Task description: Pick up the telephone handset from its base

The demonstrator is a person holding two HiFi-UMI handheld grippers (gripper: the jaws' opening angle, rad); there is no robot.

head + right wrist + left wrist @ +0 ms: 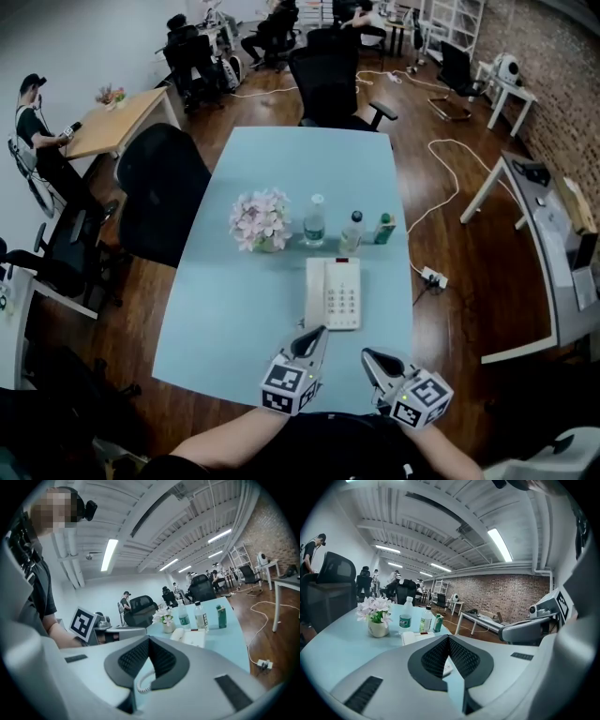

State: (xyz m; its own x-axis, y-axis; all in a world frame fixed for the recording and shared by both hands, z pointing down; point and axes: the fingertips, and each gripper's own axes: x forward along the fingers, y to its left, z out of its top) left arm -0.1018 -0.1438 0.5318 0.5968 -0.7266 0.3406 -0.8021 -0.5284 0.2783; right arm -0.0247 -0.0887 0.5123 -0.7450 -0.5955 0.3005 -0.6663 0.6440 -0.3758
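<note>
A white telephone (334, 292) lies on the light blue table (234, 319), its handset (316, 292) resting along the left side of the base. My left gripper (319, 331) hovers just short of the phone's near edge, jaws shut and empty. The right gripper (367, 354) sits a little nearer and to the right, also shut with nothing in it. In the left gripper view the phone (415, 637) shows just beyond the closed tips (448, 637). From the right gripper view the phone (193, 637) lies ahead, and its coiled cord (143, 684) shows below the tips (149, 639).
Behind the phone stand a vase of pale flowers (261, 221), two water bottles (315, 221) (352, 231) and a green carton (384, 228). Black chairs (159, 192) (330, 86) stand at the table's left and far end. A power strip (433, 277) lies on the floor at right.
</note>
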